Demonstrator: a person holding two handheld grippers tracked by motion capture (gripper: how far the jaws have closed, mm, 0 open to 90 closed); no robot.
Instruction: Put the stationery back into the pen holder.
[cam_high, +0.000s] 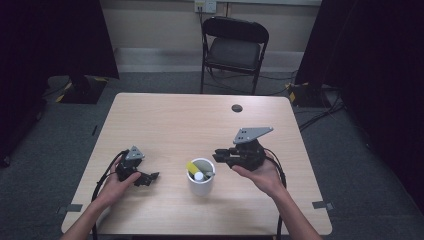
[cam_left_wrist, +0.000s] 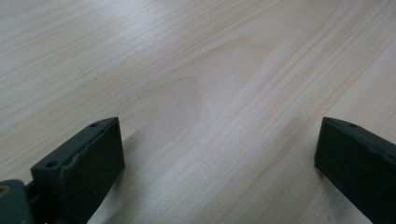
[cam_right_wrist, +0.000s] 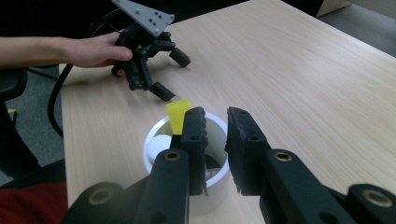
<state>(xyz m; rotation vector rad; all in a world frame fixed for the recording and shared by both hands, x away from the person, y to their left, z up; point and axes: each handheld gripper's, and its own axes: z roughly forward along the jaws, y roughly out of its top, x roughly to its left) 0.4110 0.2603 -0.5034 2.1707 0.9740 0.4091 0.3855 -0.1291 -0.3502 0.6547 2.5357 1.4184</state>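
High view: white cup (cam_high: 201, 186) with yellow tool (cam_high: 192, 166).

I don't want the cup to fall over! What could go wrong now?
1. The right gripper hovers just over the white cup with its jaws nearly together and nothing between them. Coming down off-centre, it might bump the rim and tip the cup.
2. The yellow tool leans at the cup's edge, so a knock could flick it onto the table.
3. The left gripper rests open beside the cup, not steadying it.
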